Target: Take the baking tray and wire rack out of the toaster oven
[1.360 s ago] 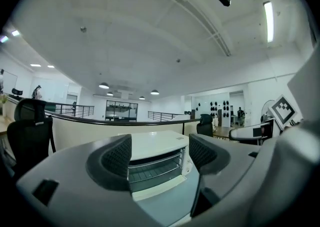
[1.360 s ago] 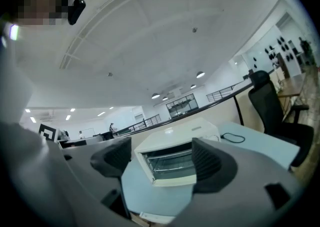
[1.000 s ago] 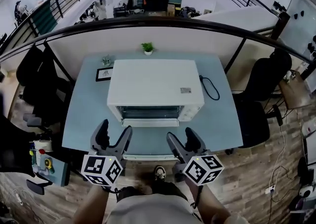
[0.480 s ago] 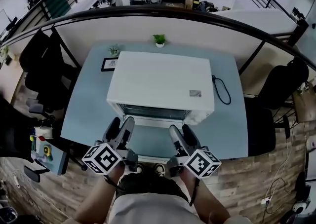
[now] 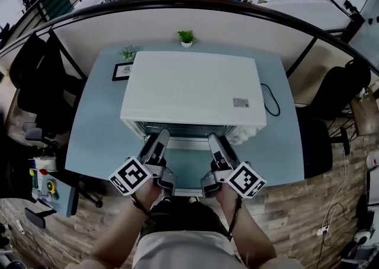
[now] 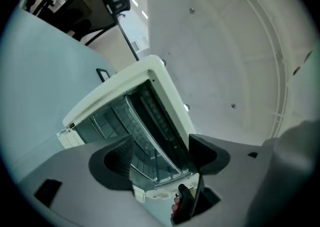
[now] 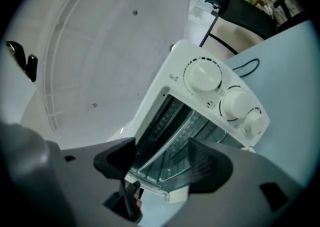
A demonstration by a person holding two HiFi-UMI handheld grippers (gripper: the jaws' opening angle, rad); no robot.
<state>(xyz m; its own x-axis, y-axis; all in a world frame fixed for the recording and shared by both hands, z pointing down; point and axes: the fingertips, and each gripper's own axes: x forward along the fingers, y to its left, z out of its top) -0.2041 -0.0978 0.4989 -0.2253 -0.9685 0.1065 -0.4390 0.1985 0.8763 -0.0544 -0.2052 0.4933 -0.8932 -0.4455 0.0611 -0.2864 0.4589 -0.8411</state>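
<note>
A: Starting with the toaster oven [image 5: 192, 90].
B: Stands on the pale blue bench [image 5: 95, 137], white, with the glass door [image 7: 170, 146] facing the person. Three knobs [image 7: 202, 76] to the right of that door.
A: And the baking tray, the wire rack?
B: Inside the oven, behind the glass. Only a grid of bars [image 6: 102, 121] made out there, so cannot tell tray from rack.
A: Now the left gripper [image 5: 157, 139].
B: Low over the bench, canted to one side, pointing at the left part of the oven's front. Wide-spread fingers, nothing pressed between them; beyond the gap, only the door.
A: And the right gripper [image 5: 215, 141]?
B: Beside the left one, with a strip of bare bench between, aimed at the right part of the door. Wide fingers here too, though just been closing a little, and empty, with the oven front past them.
A: Touching the oven?
B: Near it, tips by the lower front edge. Cannot tell contact.
A: Elsewhere on the bench?
B: Behind the oven, a small potted plant [image 5: 186, 37]. At the back left, a black picture frame [image 5: 121, 71] with a second tiny plant [image 5: 128, 53] beside it. At the right, a looping black cable [image 5: 273, 103].
</note>
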